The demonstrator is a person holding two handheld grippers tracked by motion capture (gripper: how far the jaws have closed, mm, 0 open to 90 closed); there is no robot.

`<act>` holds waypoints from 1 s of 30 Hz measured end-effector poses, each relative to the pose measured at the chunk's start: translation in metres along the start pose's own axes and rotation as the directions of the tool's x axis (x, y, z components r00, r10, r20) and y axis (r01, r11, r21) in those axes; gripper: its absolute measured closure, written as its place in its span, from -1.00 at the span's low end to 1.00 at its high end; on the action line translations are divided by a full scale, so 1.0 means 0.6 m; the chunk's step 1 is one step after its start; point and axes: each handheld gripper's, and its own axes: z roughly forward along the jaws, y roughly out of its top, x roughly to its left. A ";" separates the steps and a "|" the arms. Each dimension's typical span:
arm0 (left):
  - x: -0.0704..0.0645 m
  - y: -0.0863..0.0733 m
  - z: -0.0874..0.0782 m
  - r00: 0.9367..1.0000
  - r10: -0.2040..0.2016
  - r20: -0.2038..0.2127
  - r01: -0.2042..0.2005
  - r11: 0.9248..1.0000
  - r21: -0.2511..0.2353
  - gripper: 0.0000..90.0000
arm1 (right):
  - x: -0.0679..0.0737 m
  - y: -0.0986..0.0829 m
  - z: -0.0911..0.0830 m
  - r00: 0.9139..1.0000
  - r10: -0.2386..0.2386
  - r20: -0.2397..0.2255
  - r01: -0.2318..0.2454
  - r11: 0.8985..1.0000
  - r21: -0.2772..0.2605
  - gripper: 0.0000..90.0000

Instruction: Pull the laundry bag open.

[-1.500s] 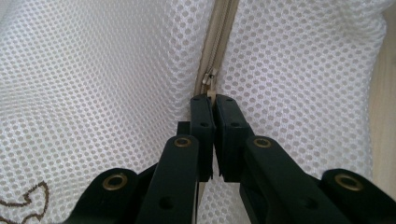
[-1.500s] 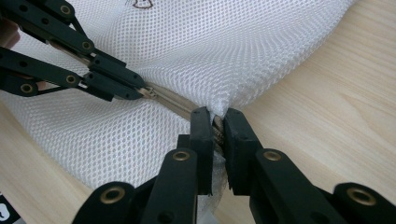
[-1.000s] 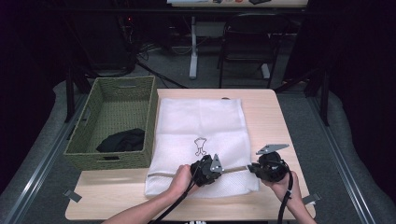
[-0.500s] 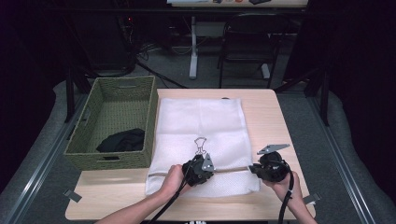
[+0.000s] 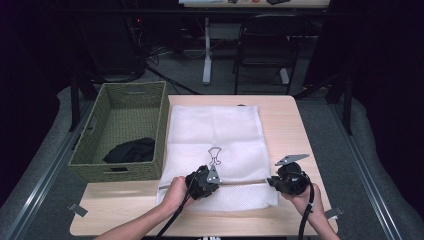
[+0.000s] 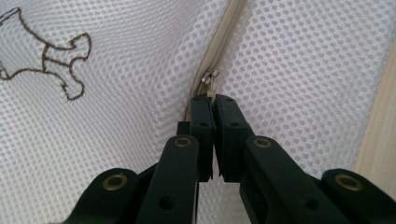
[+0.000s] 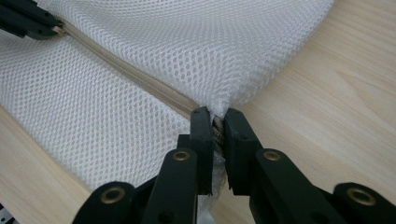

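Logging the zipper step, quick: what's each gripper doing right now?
Left gripper: closed on the zipper pull of the mesh laundry bag.
Right gripper: closed on the bag's edge at the zipper's end.

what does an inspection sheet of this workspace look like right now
surface: light wood table, bare at its edges
job's things: white mesh laundry bag lying flat, zipper near its front edge
clutter: green woven basket at the bag's left, black cloth inside
grippers: left gripper shut on zipper pull; right gripper shut on the bag's zipper-end corner
cables: black cable trails from each gripper
surroundings: dark room, chair behind the table
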 end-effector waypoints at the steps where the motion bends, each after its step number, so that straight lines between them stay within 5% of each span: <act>1: 0.001 -0.003 -0.001 1.000 -0.007 0.001 0.007 1.000 0.006 0.93 | 0.000 0.000 0.000 1.000 0.000 0.000 0.000 1.000 -0.001 0.86; 30: 0.020 -0.061 -0.035 0.998 -0.057 -0.027 0.058 0.997 0.051 0.93 | 0.001 -0.001 -0.001 1.000 0.000 0.015 0.000 1.000 0.008 0.86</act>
